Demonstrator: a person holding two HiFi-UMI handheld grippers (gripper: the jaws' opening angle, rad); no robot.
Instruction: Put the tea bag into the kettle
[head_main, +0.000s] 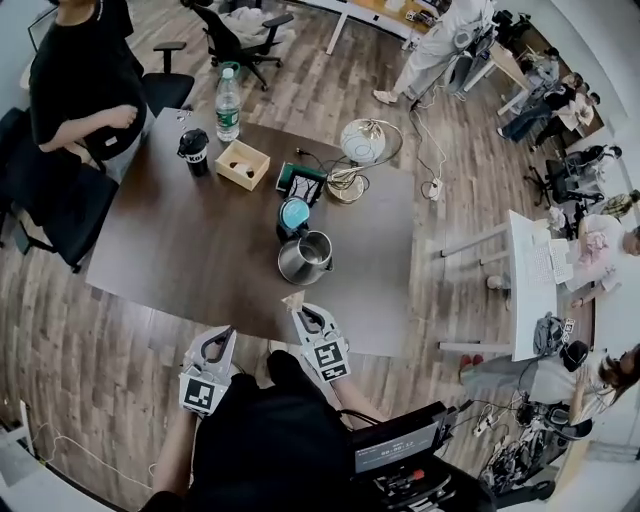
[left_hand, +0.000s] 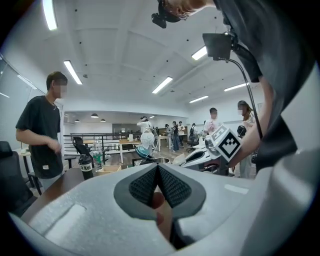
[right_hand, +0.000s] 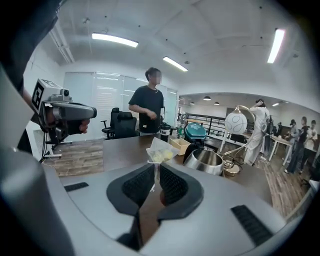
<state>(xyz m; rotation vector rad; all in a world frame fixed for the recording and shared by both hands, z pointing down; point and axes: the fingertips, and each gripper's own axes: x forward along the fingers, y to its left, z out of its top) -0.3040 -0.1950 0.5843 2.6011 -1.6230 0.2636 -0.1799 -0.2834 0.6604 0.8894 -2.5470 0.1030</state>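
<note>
The steel kettle (head_main: 305, 258) stands open near the front of the dark table (head_main: 180, 250), with its teal lid (head_main: 294, 214) propped just behind it. My right gripper (head_main: 301, 313) hovers at the table's front edge, a short way in front of the kettle, shut on a pale tea bag (head_main: 294, 299). In the right gripper view the tea bag (right_hand: 161, 152) sticks up from the gripper (right_hand: 156, 169), and the kettle (right_hand: 206, 161) lies ahead to the right. My left gripper (head_main: 221, 337) is off the table's front edge at the left. Its jaws (left_hand: 157, 169) are shut with nothing between them.
A small wooden box (head_main: 242, 163), a black cup (head_main: 194, 150) and a water bottle (head_main: 228, 104) stand at the table's far side. A desk lamp (head_main: 362, 140) with cables and a green-framed item (head_main: 300, 182) sit behind the kettle. A person (head_main: 85, 80) stands at the far left corner.
</note>
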